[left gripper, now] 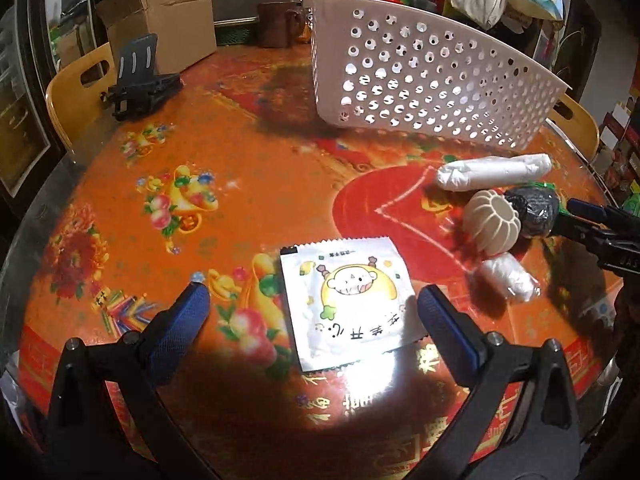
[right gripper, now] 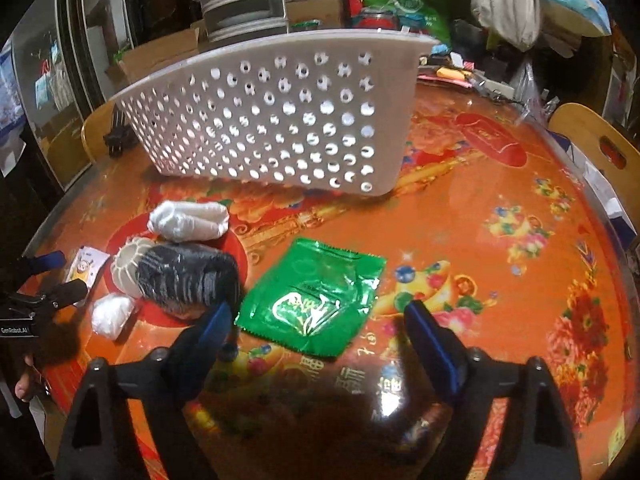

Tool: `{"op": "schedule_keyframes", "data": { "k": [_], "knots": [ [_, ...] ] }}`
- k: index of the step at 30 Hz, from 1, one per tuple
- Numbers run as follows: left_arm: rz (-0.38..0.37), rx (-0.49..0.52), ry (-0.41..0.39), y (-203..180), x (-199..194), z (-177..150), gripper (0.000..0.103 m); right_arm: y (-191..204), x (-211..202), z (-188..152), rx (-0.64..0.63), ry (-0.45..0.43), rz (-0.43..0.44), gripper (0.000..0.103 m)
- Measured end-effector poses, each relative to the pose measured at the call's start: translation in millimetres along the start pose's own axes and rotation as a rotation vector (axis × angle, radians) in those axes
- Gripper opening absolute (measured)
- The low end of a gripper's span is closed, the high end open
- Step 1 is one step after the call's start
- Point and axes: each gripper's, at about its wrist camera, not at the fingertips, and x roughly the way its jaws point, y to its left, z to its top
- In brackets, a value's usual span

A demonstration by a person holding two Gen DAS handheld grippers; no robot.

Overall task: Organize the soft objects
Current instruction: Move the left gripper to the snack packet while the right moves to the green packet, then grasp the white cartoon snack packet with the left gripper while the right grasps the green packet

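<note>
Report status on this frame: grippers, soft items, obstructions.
Left hand-held gripper open over white cartoon-printed flat packet. Right hand-held gripper open over green foil packet. White perforated plastic basket behind, nothing blocking it.

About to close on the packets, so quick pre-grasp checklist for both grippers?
1. Left gripper open: ok, fingers wide apart.
2. White cartoon packet between the left fingers: ok, lying flat on the table.
3. Right gripper open: ok.
4. Green packet between the right fingers: ok, flat and unheld.
5. Right side free of neighbours: not ok, the black wrapped bundle sits right against the left-hand fingertip.
6. White perforated basket ready to receive: cannot tell, only its side wall shows, not the inside.
</note>
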Motion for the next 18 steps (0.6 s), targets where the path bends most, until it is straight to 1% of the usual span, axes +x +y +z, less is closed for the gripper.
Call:
{"op": "schedule_keyframes", "data": {
  "k": [6, 9, 10, 13, 14, 15, 16, 18],
  "knots": [
    [0.025, 0.015, -0.005, -4.3, 3.3, 3.4, 0.103, 8.4, 8.0, 4.6, -0.035, 0.035, -0.023, 0.084],
    [0.023, 0.018, -0.012, -7.2, 2.9, 2.4, 0.103, 13.4, 11.9, 7.1, -0.059, 0.046, -0.044, 0.082],
    [0.023, 0.018, -0.015, -7.2, 2.9, 2.0, 0.103, 14.8, 13.5, 8.2, -0.067, 0.049, -0.056, 0.08],
    [0.019, 0.024, -0.026, -11.5, 2.7, 0.8, 0.103, 16.9, 15.3, 11.5, -0.071, 0.045, -0.053, 0.075],
    [0.018, 0.027, -0.029, -13.0, 2.7, 0.6, 0.103, 16.6, 15.2, 12.0, -0.072, 0.043, -0.052, 0.071],
    [0.018, 0.03, -0.032, -15.3, 2.7, 0.7, 0.103, 17.1, 14.6, 12.2, -0.075, 0.04, -0.051, 0.07],
    [0.017, 0.033, -0.035, -16.7, 2.8, 0.6, 0.101, 17.0, 13.8, 11.9, -0.076, 0.039, -0.05, 0.069],
    [0.015, 0.035, -0.045, -18.9, 1.5, 0.3, 0.093, 16.7, 13.1, 12.1, -0.076, 0.039, -0.049, 0.068]
  ]
}}
